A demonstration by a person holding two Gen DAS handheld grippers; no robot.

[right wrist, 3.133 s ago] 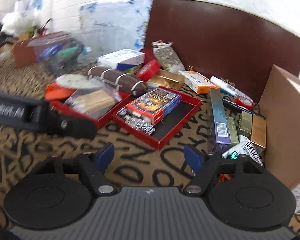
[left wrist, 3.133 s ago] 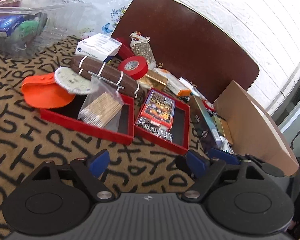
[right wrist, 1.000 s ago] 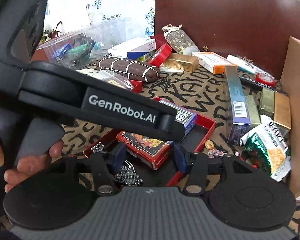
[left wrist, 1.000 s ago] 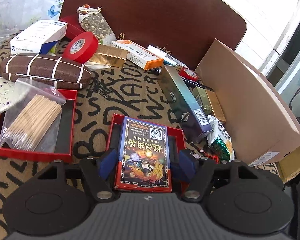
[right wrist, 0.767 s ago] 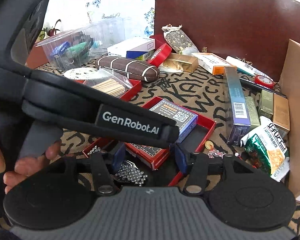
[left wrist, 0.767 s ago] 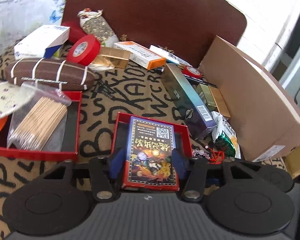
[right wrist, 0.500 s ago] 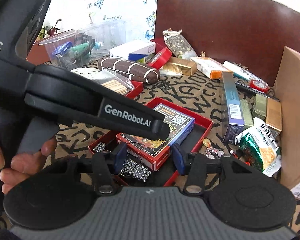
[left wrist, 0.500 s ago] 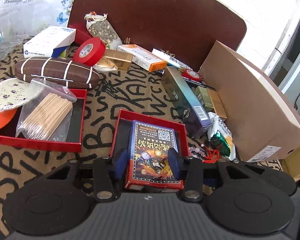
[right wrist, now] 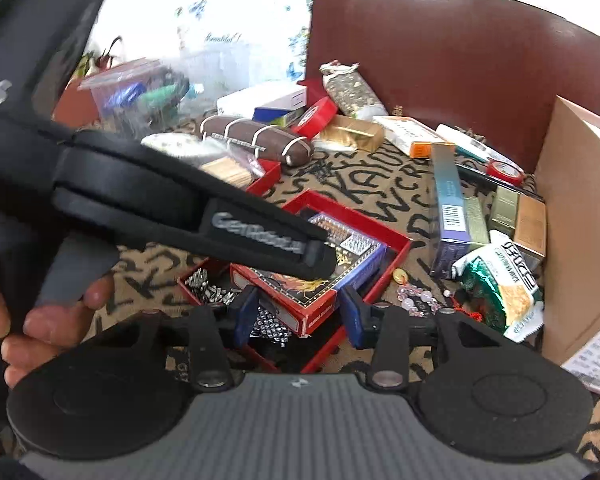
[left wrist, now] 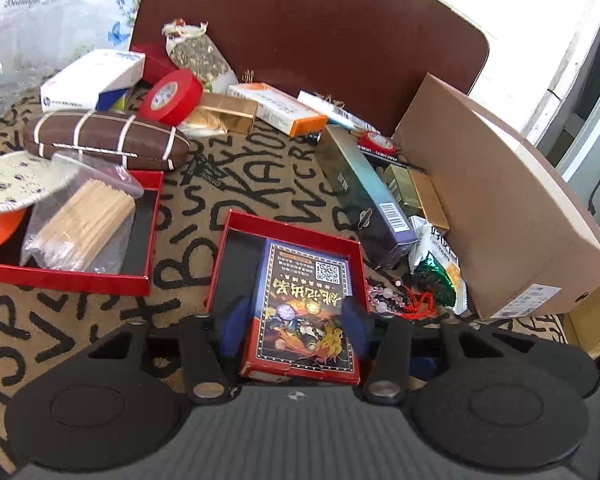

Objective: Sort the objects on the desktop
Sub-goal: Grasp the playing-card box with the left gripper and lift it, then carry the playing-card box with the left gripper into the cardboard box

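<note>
Left gripper point(left wrist: 296, 330): jaws clamped on the card box point(left wrist: 306, 304), tilted up over the red tray point(left wrist: 236, 236) just ahead. Right gripper point(right wrist: 296, 316): jaws parted, holding nothing, the box's corner between them, metal beads point(right wrist: 208, 284) to their left. Sorting looks barely begun: toothpick bag point(left wrist: 80, 224) in the second tray point(left wrist: 72, 278), but boxes, red tape roll point(left wrist: 172, 96), snack packet point(left wrist: 436, 272) lie loose ahead. Counter has a letter-print cloth point(left wrist: 260, 184); brown chair back point(left wrist: 320, 40), cardboard box point(left wrist: 500, 216) right.

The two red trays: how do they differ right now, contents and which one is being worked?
The near red tray holds a card box, gripped by the left gripper; the right wrist view shows small metal pieces beside the box. The far red tray holds a clear bag of wooden sticks, with no gripper at it. A round patterned pad overlaps the far tray's edge. Both are shallow, black-lined, on the lettered cloth.
</note>
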